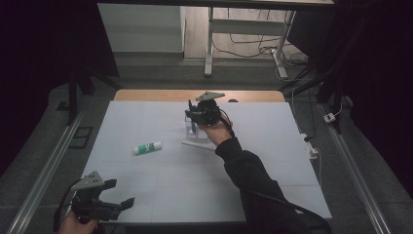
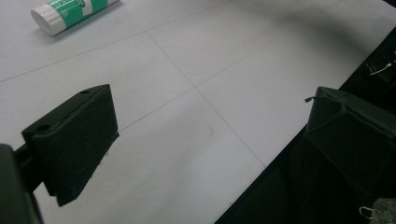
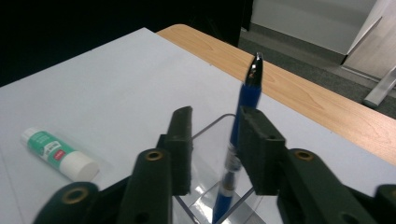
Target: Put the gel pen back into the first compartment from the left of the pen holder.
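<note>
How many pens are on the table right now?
2. A blue pen stands in the clear holder, between the right claw's open jaws. A white one seems to lie just in front of the holder, partly hidden by the right hand.

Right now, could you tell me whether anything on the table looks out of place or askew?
Nothing looks spilled or damaged. The blue pen stands in the clear holder, leaning against the right tongs' pad. The glue stick lies on its side alone on the white mat, away from the holder.

Glue stick lying on white table.
</note>
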### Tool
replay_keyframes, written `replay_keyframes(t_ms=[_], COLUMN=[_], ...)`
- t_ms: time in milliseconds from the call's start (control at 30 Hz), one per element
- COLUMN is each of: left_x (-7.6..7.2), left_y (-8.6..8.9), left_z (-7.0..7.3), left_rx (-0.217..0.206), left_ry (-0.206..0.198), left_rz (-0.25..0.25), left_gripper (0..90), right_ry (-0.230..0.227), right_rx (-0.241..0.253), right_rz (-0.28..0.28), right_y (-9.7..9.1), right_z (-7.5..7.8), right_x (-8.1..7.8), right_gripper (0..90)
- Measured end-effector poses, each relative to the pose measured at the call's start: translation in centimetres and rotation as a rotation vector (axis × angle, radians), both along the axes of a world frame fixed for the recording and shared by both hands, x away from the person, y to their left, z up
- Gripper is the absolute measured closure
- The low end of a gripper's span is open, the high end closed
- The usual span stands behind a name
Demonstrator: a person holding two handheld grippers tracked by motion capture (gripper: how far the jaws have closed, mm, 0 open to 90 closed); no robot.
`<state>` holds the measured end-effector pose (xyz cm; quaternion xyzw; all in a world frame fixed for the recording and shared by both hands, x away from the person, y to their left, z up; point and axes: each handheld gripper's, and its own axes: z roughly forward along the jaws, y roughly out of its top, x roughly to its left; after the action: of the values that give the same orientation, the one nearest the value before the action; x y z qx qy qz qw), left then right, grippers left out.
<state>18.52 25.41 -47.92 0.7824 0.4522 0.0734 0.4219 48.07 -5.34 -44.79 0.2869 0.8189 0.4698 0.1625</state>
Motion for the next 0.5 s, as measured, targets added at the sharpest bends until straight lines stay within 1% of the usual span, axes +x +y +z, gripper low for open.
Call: replay_keyframes(t_ms=[33,67,100,133,167,200,233,267,300,333,367,400,433,500], left_x=[0.0,0.0,0.0,0.0,-0.1,-0.1,-0.1,-0.1,-0.1,0.0,0.0,0.0,0.0,0.0], left_y=[0.0,0.0,0.0,0.0,0.0,0.0,0.0,0.0,0.0,0.0,0.0,0.0,0.0,0.0], left_z=[0.0,0.0,0.0,0.0,0.0,0.0,0.0,0.0,0.0,0.0,0.0,0.0,0.0,0.0], left_rx=[-0.002,-0.003,-0.005,-0.005,-0.004,-0.005,-0.004,-0.005,-0.004,-0.004,-0.002,-0.002,-0.002,-0.004], left_ry=[0.000,-0.001,-0.002,-0.004,-0.006,-0.005,-0.006,-0.005,-0.005,-0.004,-0.004,-0.004,-0.004,-0.005], left_rz=[0.000,0.001,0.001,0.001,0.000,0.000,0.000,-0.001,-0.002,-0.002,-0.003,-0.003,-0.003,-0.001], left_gripper=[2.2,2.1,2.1,1.8,1.8,1.7,1.7,1.6,1.6,1.7,1.6,1.6,1.6,1.7], right_ry=[0.000,-0.002,0.000,0.007,0.007,0.011,0.011,0.023,0.023,0.028,0.040,0.048,0.048,0.056], right_rx=[0.000,-0.008,-0.005,-0.017,-0.017,-0.027,-0.027,-0.034,-0.034,-0.035,-0.028,-0.033,-0.033,-0.036], right_rz=[0.000,0.002,0.005,0.012,0.012,0.013,0.013,0.025,0.025,0.029,0.041,0.048,0.048,0.055], right_y=[0.0,0.0,0.0,-0.1,-0.1,-0.3,-0.3,-0.5,-0.5,-0.6,-0.7,-0.9,-0.9,-1.1], right_z=[0.0,0.2,0.3,0.6,0.6,0.9,0.9,1.1,1.1,1.2,1.4,1.5,1.5,1.7], right_x=[0.0,-0.1,-0.2,-0.5,-0.5,-0.8,-0.8,-1.0,-1.0,-1.1,-1.4,-1.5,-1.5,-1.8], right_gripper=[61.0,58.9,56.6,52.6,52.6,48.3,48.3,44.5,44.5,41.8,37.2,34.7,34.7,30.4])
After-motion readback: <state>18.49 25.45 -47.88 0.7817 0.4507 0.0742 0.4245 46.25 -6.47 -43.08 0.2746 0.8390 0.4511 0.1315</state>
